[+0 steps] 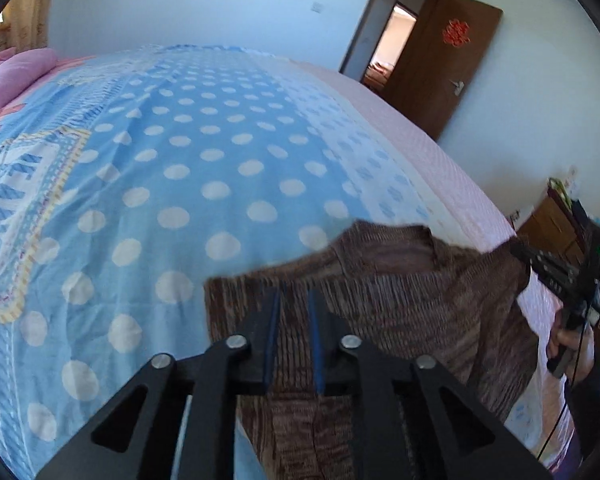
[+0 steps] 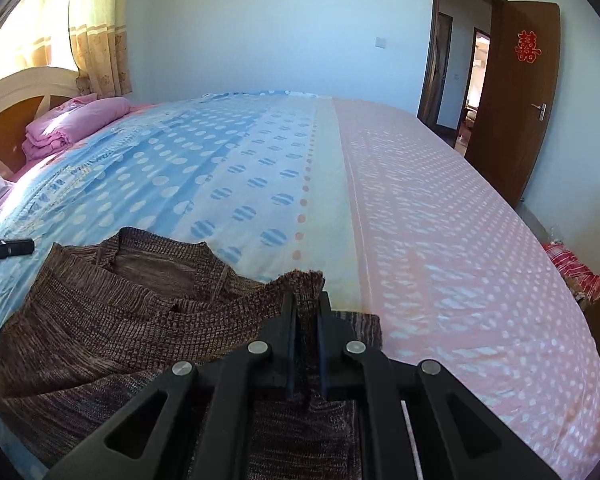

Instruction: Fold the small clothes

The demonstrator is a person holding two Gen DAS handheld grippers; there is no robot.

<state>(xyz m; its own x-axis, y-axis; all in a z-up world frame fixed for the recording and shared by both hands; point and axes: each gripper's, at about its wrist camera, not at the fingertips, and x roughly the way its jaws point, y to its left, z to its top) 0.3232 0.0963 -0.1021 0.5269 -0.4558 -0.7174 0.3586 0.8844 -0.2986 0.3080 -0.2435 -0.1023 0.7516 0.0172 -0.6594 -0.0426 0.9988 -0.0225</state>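
Note:
A brown knitted sweater (image 1: 400, 300) is held up over the bed by its two shoulders, collar between them. My left gripper (image 1: 294, 296) is shut on the sweater's left shoulder edge. My right gripper (image 2: 306, 304) is shut on a bunched piece of the right shoulder (image 2: 304, 280). The sweater (image 2: 100, 320) spreads to the left in the right wrist view, neck opening facing up. The right gripper also shows at the far right of the left wrist view (image 1: 518, 250), pinching the sweater's corner. The left gripper's tip shows at the left edge of the right wrist view (image 2: 32, 246).
The bed has a blue polka-dot sheet (image 1: 204, 168) and a pink dotted part (image 2: 440, 220). Folded pink bedding (image 2: 72, 124) lies by the headboard. A brown door (image 2: 516, 92) stands open at the right. A wooden cabinet (image 1: 552, 224) stands beside the bed.

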